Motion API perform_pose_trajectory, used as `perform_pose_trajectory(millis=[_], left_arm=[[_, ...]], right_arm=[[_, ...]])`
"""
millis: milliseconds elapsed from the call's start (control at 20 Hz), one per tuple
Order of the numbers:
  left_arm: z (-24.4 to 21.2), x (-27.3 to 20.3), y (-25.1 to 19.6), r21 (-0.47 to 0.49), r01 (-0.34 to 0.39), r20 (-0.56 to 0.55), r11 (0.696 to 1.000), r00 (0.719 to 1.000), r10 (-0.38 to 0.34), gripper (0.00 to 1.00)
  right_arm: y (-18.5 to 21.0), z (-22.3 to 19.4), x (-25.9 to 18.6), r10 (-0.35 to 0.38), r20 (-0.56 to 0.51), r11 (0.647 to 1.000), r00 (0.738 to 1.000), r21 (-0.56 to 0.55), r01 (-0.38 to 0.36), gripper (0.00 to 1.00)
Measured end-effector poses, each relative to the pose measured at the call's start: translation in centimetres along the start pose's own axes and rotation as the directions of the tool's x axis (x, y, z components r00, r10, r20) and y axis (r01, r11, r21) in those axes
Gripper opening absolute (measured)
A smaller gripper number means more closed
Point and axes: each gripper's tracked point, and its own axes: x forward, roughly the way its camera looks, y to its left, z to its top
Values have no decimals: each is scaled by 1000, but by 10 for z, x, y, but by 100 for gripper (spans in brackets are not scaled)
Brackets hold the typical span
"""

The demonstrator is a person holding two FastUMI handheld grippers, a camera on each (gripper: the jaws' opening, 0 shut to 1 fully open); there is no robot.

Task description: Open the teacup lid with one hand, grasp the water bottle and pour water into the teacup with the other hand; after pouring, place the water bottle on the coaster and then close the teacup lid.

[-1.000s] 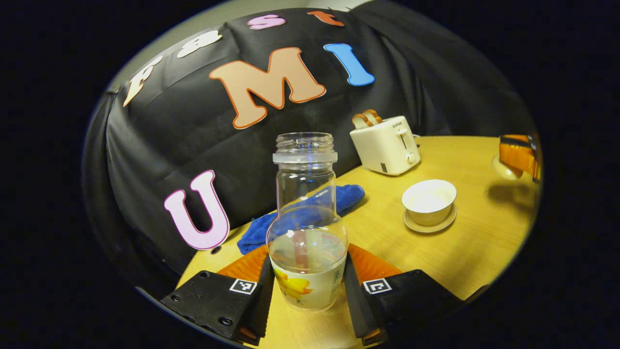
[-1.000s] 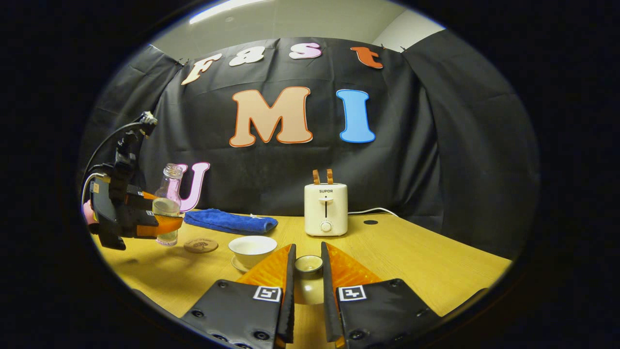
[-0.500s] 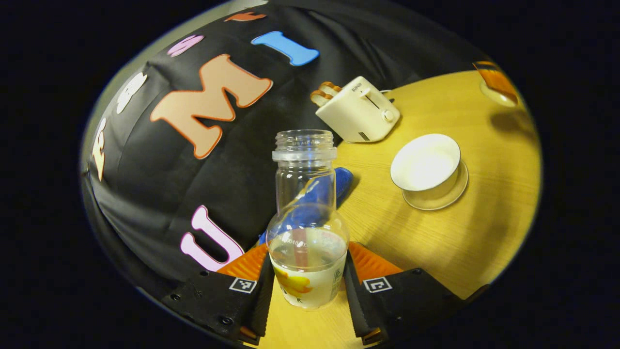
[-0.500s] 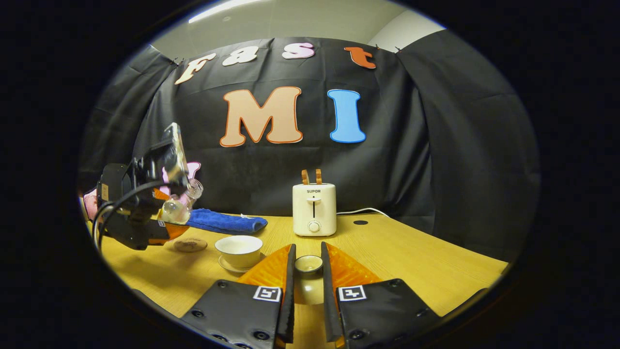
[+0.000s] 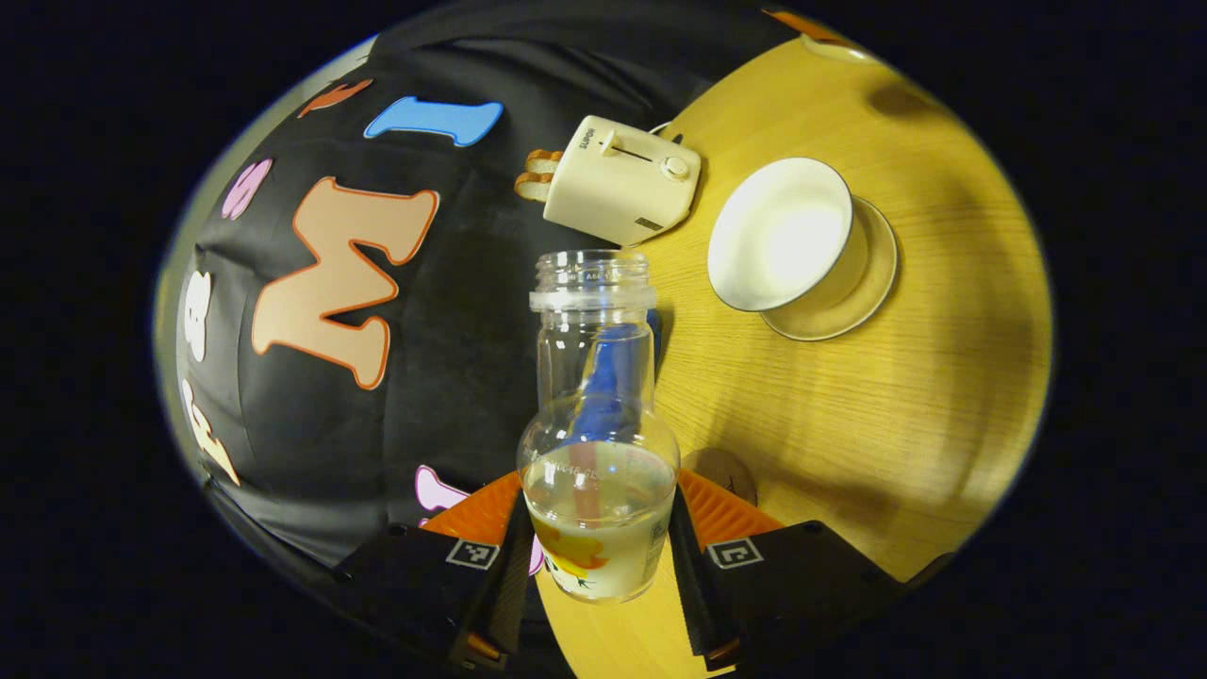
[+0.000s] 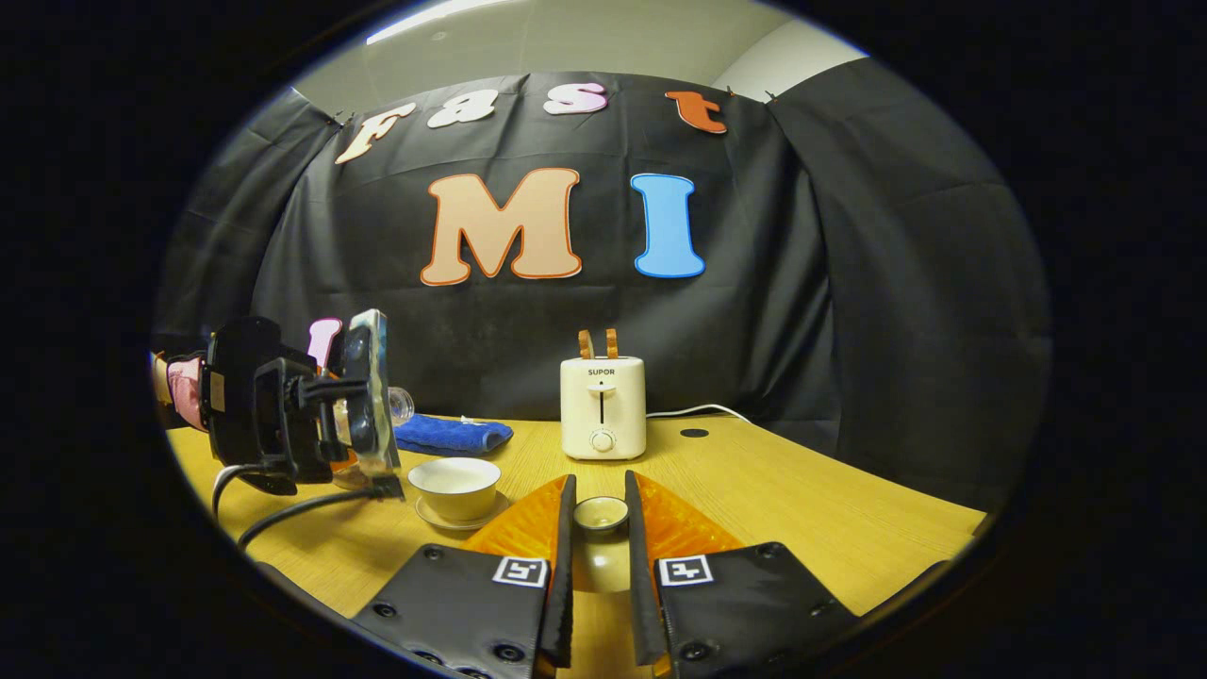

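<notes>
My left gripper (image 5: 597, 528) is shut on the lower body of a clear, uncapped water bottle (image 5: 596, 443) holding some water. It is tipped over to the right. The white teacup (image 5: 781, 231) stands open on its saucer (image 5: 866, 300), ahead and to the right of the bottle's mouth. In the right gripper view the bottle's neck (image 6: 400, 404) points sideways just left of and above the teacup (image 6: 454, 483). My right gripper (image 6: 598, 495) is shut on the small teacup lid (image 6: 601, 514), held above the table. A round brown coaster (image 5: 724, 471) lies beside my left fingers.
A cream toaster (image 6: 602, 405) with two slices of toast stands at the back of the wooden table (image 6: 773, 509). A folded blue cloth (image 6: 453, 436) lies behind the teacup. A person's sleeve (image 6: 184, 391) shows behind the left gripper.
The left gripper has rolled the bottle from nearly upright to steeply tilted and carried it rightward, close over the teacup. The right gripper has kept still with the lid.
</notes>
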Motion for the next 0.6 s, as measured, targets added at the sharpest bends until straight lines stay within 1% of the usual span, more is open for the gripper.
perform_pose_trajectory(millis=[100, 300, 600], left_arm=[[-2, 8, 4, 52, 2, -19, 999, 1000, -1, 65], [-2, 7, 8, 138, -4, -32, 990, 999, 8, 65], [3, 3, 16, 273, -16, -39, 962, 999, 28, 65]], right_arm=[[-1, 0, 0, 0, 0, 1000, 1000, 0, 0, 28], [-1, -1, 0, 0, -1, 1000, 1000, 0, 0, 28], [-1, -1, 0, 0, -1, 1000, 1000, 0, 0, 28]])
